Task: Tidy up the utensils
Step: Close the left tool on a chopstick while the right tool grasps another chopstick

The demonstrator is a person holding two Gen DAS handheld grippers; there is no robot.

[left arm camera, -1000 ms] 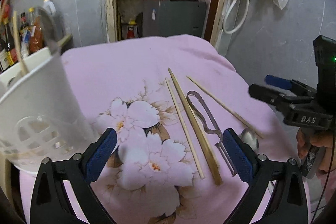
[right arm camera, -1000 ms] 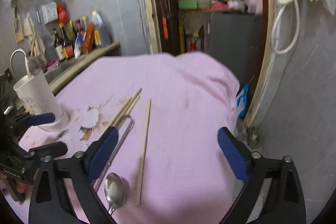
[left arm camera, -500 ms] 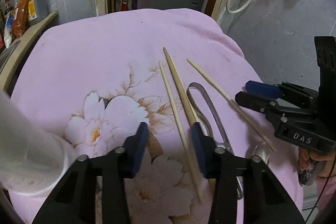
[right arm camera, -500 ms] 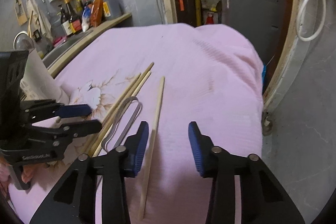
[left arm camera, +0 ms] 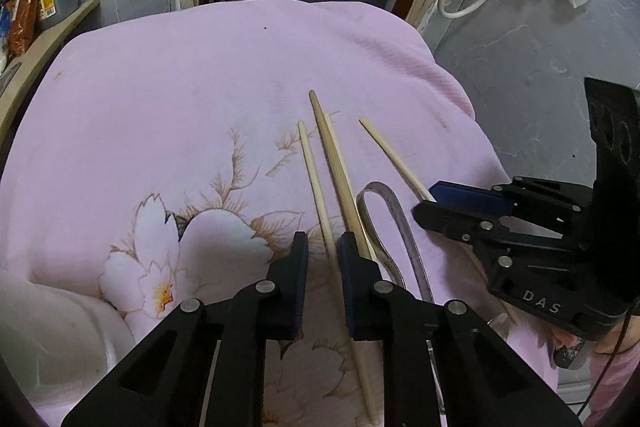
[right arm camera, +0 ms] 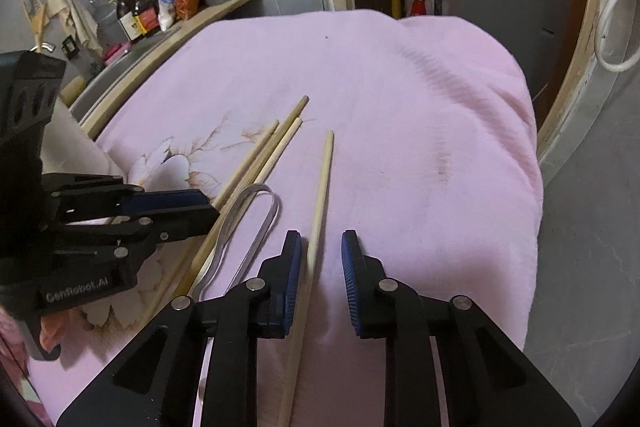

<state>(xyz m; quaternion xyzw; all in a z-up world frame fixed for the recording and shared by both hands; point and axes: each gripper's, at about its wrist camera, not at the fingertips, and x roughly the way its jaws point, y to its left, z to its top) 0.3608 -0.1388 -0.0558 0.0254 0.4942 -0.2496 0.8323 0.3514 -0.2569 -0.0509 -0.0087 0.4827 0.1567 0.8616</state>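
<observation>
Several wooden chopsticks and a metal peeler (left arm camera: 394,227) lie on a pink flowered cloth (left arm camera: 200,87). My left gripper (left arm camera: 322,251) is low over the cloth, jaws narrowed with a small gap, astride a thin chopstick (left arm camera: 316,183); a thicker chopstick (left arm camera: 336,163) runs just right of it. My right gripper (right arm camera: 320,255) is narrowed too, astride a separate chopstick (right arm camera: 322,183). Neither pair of pads visibly clamps its stick. The peeler shows in the right wrist view (right arm camera: 256,223). The right gripper shows in the left wrist view (left arm camera: 448,207).
A white utensil holder (left arm camera: 48,339) stands at the near left of the cloth. A shelf with sauce bottles (right arm camera: 160,3) runs along the left wall. The cloth drops off at the right edge (right arm camera: 528,187) beside a grey wall.
Both grippers have moved down and forward to the cloth and narrowed from wide open to a small gap, each now around a chopstick. The utensil holder has slid to the left edge of view.
</observation>
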